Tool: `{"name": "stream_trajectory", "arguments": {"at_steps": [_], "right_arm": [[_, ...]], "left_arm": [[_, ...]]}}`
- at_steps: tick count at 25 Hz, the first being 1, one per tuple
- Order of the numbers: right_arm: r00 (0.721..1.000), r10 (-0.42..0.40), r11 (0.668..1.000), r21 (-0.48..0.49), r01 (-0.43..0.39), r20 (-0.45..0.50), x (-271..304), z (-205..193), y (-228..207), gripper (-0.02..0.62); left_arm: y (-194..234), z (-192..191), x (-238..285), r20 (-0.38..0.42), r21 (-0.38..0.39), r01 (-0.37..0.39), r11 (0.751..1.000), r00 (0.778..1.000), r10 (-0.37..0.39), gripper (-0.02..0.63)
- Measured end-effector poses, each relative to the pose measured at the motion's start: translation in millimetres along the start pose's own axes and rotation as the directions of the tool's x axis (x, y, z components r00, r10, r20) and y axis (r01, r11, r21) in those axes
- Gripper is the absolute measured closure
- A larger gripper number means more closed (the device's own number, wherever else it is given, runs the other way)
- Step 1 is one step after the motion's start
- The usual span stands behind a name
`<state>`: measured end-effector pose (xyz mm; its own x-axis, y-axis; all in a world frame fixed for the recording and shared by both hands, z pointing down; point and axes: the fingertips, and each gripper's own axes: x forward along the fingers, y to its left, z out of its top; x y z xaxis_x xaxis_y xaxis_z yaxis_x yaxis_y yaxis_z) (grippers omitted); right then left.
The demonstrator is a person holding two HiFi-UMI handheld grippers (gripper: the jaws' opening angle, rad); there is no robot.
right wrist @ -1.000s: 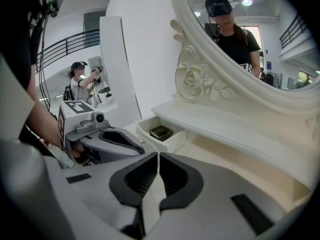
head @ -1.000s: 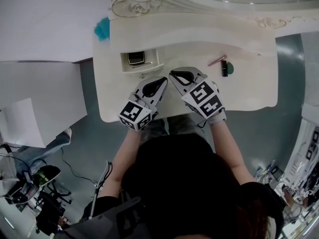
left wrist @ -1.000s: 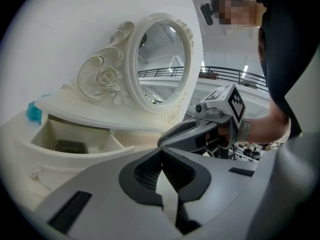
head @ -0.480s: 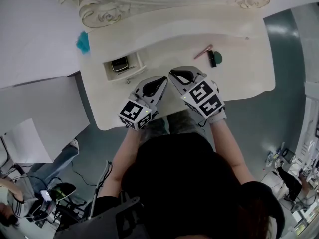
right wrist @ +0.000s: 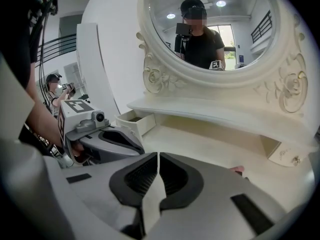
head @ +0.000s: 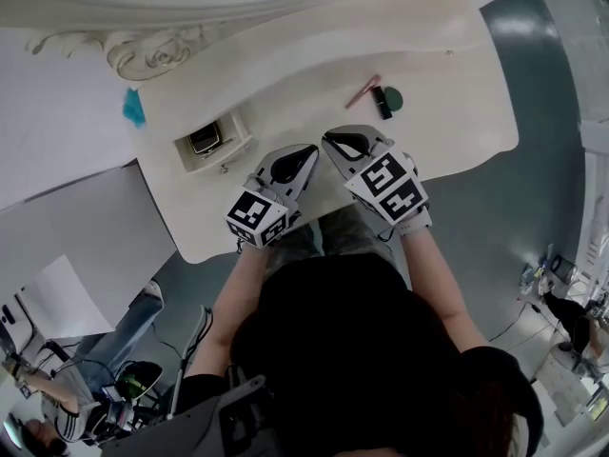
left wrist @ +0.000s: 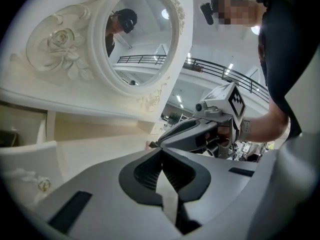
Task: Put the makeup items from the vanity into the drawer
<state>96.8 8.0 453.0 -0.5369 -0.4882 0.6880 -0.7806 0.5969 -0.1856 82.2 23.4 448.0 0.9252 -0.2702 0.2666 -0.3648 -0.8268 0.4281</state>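
Above the counter's point(head: 285, 84) front edge, left hand-held gripper point(head: 311, 149) and right hand-held gripper point(head: 327, 140) are hovering closed, empty, likely readying for the back-right makeup items point(head: 383, 102).

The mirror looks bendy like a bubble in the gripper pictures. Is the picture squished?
Yes: in the left gripper view the wide lens bows the mirror and blackens the corners; the right gripper view bulges it the same way; the head view curves the vanity top too, in soft, even light.
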Motion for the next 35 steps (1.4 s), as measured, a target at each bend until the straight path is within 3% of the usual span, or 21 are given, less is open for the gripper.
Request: {"name": "stream_trajectory", "arguments": {"at_steps": [8,13,22,27,35], "right_arm": [[0.999,-0.047,0.997,0.058,0.047,-0.005,-17.7,-20.2,-29.3,0.565],[0.993,-0.117,0.989,0.089,0.118,-0.019,-26.0,-35.4,-57.2,0.563],[0.971,-0.231,0.969,0.078,0.235,-0.060,-30.6,-52.4,-110.5,0.558],[0.954,-0.287,0.953,0.078,0.293,-0.082,-35.1,-60.6,-133.8,0.480],[0.951,-0.285,0.947,0.120,0.298,-0.117,-26.2,-70.2,-146.0,0.482]], "left_arm": [[-11.9,-1.4,32.6,-0.031,0.003,0.052,0.999,0.998,-0.052,0.594],[-26.2,-1.1,52.4,-0.040,0.030,0.102,0.994,0.994,-0.101,0.594],[-17.5,-3.6,75.0,-0.053,0.009,0.055,0.998,0.997,-0.054,0.594],[-16.5,-4.7,77.6,-0.059,0.009,0.040,0.999,0.998,-0.039,0.594],[-13.1,-8.2,76.2,-0.066,0.001,0.019,1.000,0.998,-0.019,0.594]]}}
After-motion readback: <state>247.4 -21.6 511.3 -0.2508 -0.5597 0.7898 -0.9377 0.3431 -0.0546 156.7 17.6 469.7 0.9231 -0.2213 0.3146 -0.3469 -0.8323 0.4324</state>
